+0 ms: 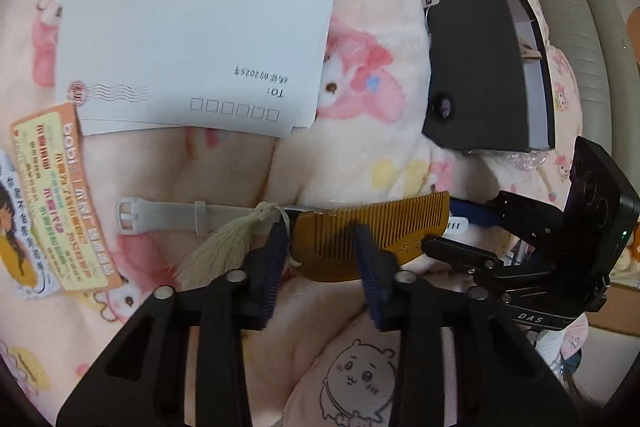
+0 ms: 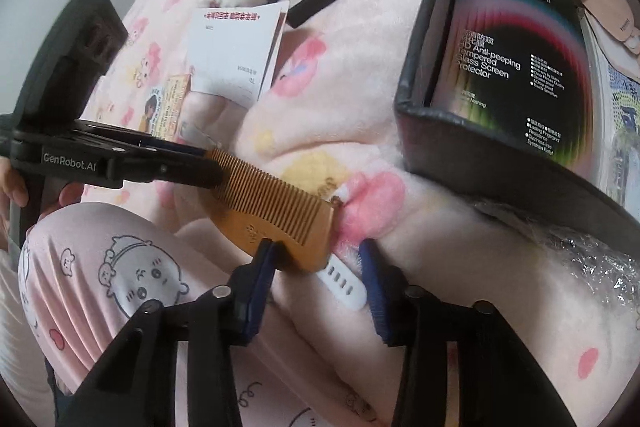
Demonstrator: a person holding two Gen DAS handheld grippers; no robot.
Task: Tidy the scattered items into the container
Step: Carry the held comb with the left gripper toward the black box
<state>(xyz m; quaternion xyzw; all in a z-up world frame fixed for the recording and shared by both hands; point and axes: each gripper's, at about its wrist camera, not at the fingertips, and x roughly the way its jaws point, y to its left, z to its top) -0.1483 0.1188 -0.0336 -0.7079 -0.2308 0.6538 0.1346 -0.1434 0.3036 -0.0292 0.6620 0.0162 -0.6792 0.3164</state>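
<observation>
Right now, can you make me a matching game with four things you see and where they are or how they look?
1 comb
2 watch strap
3 postcard
4 screen protector pack

a inside the black container
b amber, with a tassel
c partly under the comb
d flat on the blanket, "TO:" printed on it

Pairs: 1-b, 2-c, 3-d, 4-a

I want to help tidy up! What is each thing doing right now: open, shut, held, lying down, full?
Comb: between both grippers' jaws, over the strap.
Left gripper: jaws around the comb's tassel end; grip unclear.
Right gripper: open; comb's end and strap between its fingers.
Strap: lying flat, unbuckled.
Box: open, already holding a screen protector pack.
Postcard: lying on the blanket.
</observation>
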